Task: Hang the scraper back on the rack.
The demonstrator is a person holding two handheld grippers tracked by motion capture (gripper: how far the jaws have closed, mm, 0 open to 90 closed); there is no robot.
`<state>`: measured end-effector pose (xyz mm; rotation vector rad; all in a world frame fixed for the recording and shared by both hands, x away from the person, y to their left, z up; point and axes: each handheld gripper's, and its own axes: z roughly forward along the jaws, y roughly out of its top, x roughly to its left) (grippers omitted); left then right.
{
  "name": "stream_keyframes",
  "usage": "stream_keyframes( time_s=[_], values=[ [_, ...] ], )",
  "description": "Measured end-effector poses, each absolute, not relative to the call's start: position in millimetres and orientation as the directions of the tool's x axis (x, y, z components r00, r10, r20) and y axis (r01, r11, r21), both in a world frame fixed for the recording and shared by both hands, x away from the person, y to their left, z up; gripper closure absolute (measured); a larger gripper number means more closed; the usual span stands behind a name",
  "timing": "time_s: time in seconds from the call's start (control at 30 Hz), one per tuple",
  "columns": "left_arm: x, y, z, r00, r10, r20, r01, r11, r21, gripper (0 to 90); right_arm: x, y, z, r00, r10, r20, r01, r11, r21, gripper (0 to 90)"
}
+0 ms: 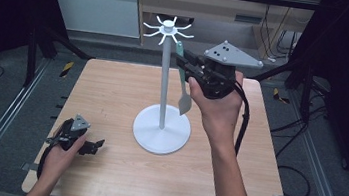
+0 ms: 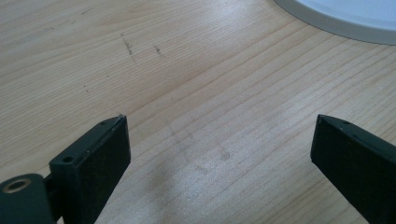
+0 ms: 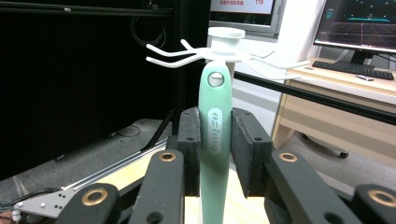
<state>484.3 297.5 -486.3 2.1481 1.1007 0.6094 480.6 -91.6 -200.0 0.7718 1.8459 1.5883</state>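
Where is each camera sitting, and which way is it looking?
High view: sits above the table, looking forward and down; both forearms, hands, left claw and right claw show.
Left gripper view: rides the left claw, looking down at bare wood; its two black jaws stand apart.
Right gripper view: rides the right claw, looking level at the hook top; its jaws press the green utensil.
Shared: the white stand appears in all three views.
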Motion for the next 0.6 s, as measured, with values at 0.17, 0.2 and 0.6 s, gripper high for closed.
stream_keyframes(
  time_s=[0.17,0.2,0.6],
  values=[
    [483.6,297.8,-486.1,0.544,0.831,0.112,0.536,-0.447,0.716,4.6,482.2,-89.3,-200.2,-0.664,0.746,-0.059,0.056,0.128,0.990,74.1],
    [483.7,298.0,-486.2,0.544,0.831,0.112,0.536,-0.448,0.715,4.6,482.8,-88.9,-200.2,-0.662,0.747,-0.058,0.058,0.128,0.990,74.1],
    [483.5,296.9,-486.4,0.544,0.831,0.114,0.535,-0.448,0.716,4.6,488.7,-84.6,-202.3,-0.653,0.755,-0.052,0.066,0.125,0.990,74.0]
  ],
)
